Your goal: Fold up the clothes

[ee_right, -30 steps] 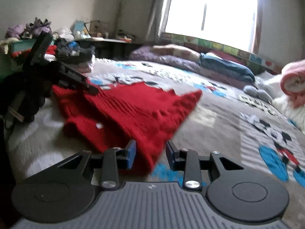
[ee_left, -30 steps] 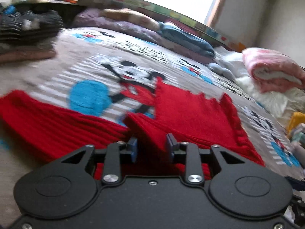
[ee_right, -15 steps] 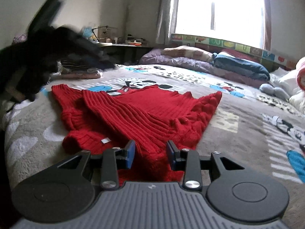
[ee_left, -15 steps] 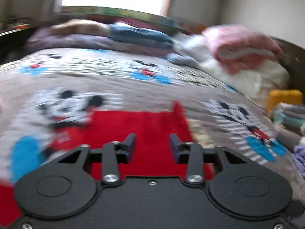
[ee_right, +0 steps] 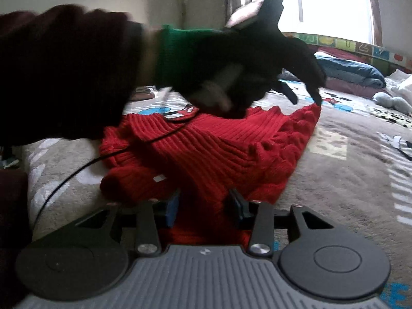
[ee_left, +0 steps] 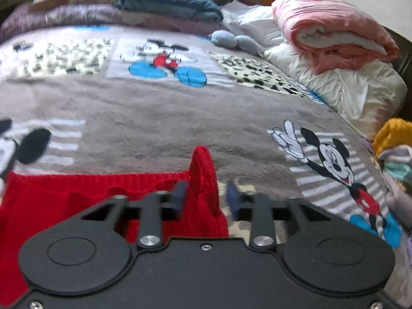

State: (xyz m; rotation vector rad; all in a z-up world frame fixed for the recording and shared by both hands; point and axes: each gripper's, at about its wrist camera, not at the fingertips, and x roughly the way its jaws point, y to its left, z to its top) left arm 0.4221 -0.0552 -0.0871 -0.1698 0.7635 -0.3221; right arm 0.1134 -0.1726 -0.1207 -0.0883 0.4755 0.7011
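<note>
**Red sweater on the bed: left gripper at the far corner, right gripper at the near edge**

Surroundings. A grey cartoon-print bedspread [ee_left: 159,118] is covering the bed. Pillows [ee_left: 170,2] are lying along its far end, with a blue soft toy [ee_left: 237,40] just beside them. A rolled pink quilt [ee_left: 334,33] is resting on a white duvet [ee_left: 360,90] at the side, near a pile of folded clothes [ee_left: 394,149]. In the right wrist view, a dark sleeve [ee_right: 64,72] is crossing the frame and hiding the far left part of the bed. A thin black cable [ee_right: 77,170] is trailing over the garment.

Task item. The red sweater [ee_right: 219,149] is lying rumpled and partly doubled over on the bedspread.

Left gripper [ee_left: 204,195]. It is angling down at the sweater's far corner, which is standing up between the fingers against the left pad [ee_left: 181,193]. The fingers are standing apart, with bedspread showing beside the other pad.

Right gripper [ee_right: 204,203]. It is pointing shallowly down at the near edge. Its jaws are opening, and sweater fabric is lying between them. No pinch is visible.
</note>
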